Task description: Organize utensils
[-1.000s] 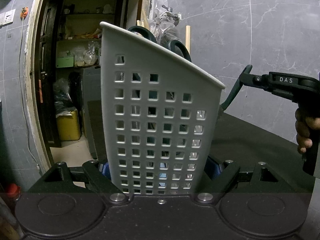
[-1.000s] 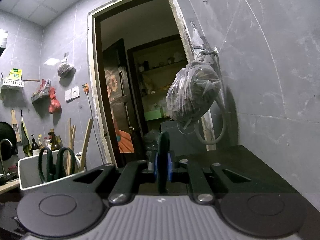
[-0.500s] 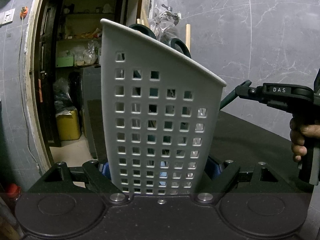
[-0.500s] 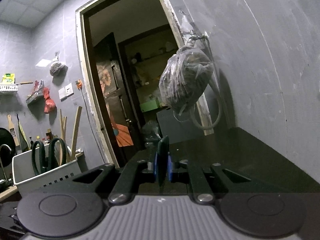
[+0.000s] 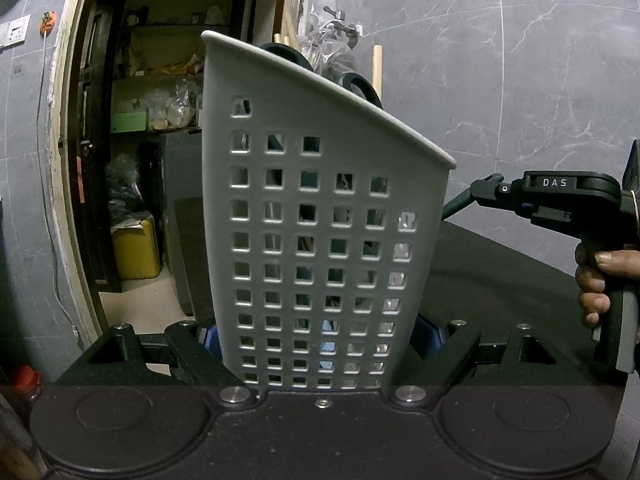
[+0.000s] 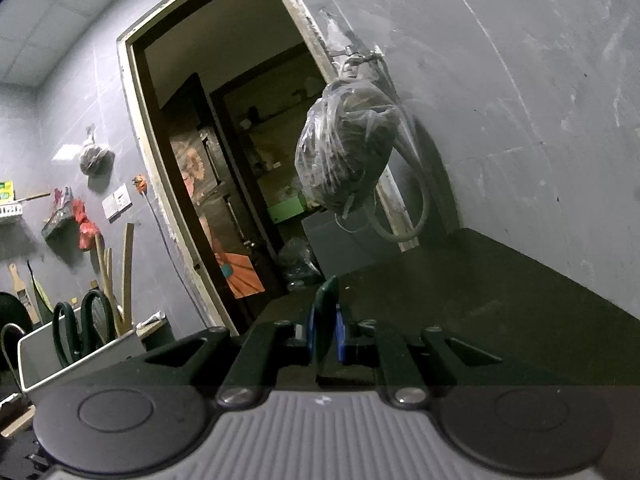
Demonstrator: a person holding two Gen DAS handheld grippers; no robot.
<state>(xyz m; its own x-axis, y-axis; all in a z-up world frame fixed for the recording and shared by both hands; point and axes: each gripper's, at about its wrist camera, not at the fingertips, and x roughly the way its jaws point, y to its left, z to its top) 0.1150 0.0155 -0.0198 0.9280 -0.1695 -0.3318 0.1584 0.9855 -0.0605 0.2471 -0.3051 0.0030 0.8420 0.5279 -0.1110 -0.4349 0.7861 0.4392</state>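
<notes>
In the left wrist view, the left gripper (image 5: 320, 344) holds one pale grey plastic caddy with square holes (image 5: 320, 220) in the frame centre; its jaws stand at middle width, pressed on both lower sides. Two dark green scissor loops (image 5: 360, 86) and two pale wooden sticks (image 5: 377, 66) rise above its rim. At the right edge, one hand (image 5: 600, 280) grips the right gripper (image 6: 325, 328). In the right wrist view, its jaws are narrow, clamping one thin dark green utensil handle (image 6: 325, 312) at lower centre, above the black countertop (image 6: 500, 300).
</notes>
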